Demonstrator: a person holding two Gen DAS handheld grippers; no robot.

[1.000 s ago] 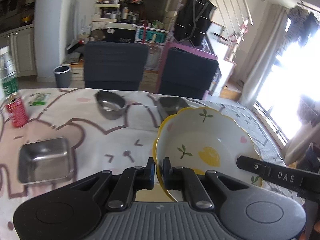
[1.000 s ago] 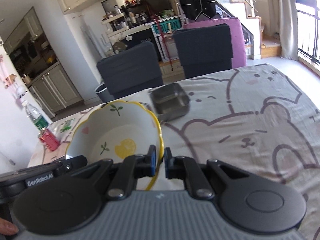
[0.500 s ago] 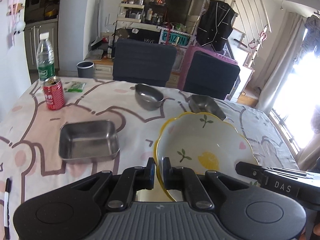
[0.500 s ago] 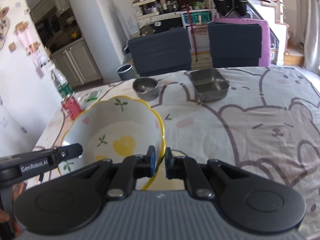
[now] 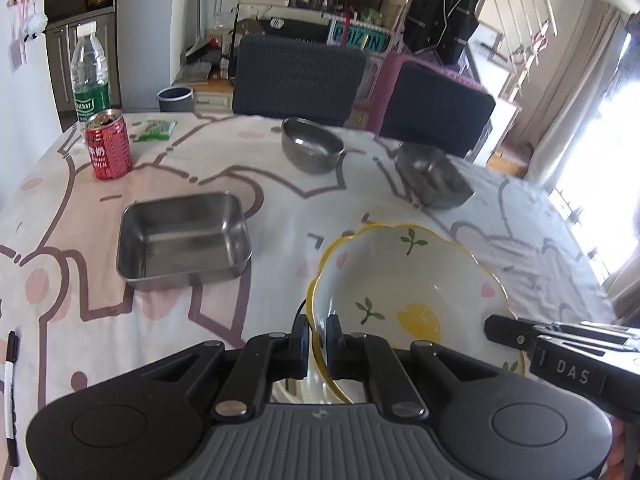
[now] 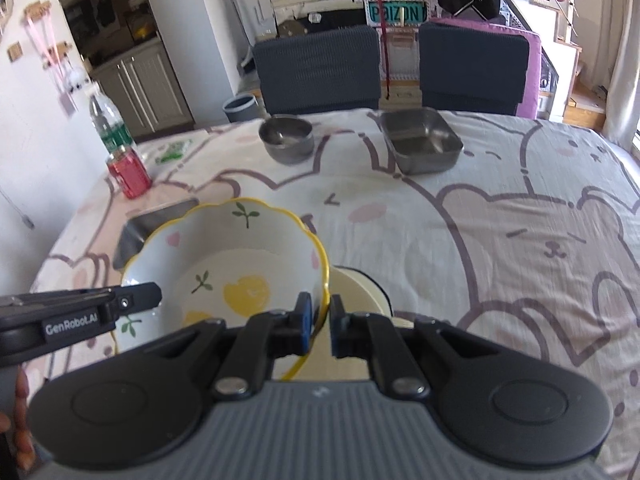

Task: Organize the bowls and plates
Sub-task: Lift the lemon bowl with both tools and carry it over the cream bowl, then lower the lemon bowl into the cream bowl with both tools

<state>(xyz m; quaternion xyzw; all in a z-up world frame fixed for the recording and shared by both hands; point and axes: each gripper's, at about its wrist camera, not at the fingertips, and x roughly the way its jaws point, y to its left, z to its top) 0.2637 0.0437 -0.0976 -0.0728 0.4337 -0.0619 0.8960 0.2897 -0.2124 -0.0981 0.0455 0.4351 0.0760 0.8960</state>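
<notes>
Both grippers hold one white scalloped bowl with a yellow rim and lemon print (image 5: 404, 288) (image 6: 232, 256), above the table. My left gripper (image 5: 318, 330) is shut on its left rim. My right gripper (image 6: 319, 316) is shut on its right rim. A cream plate (image 6: 356, 292) lies partly hidden under the bowl. A square steel tray (image 5: 182, 236) sits left of the bowl. A round steel bowl (image 5: 312, 150) (image 6: 286, 140) and a second steel tray (image 5: 434, 176) (image 6: 420, 144) stand further back.
A red milk can (image 5: 108, 144) (image 6: 128, 174), a water bottle (image 5: 90, 72) and a green packet (image 5: 154, 130) stand at the far left. A pen (image 5: 10, 396) lies at the near left edge. Two dark chairs (image 6: 320, 70) stand behind the bear-print tablecloth (image 6: 500, 240).
Both grippers have moved with the bowl, bringing it lower and nearer to the table over the cream plate. The views have swung left, so the can and bottle now show.
</notes>
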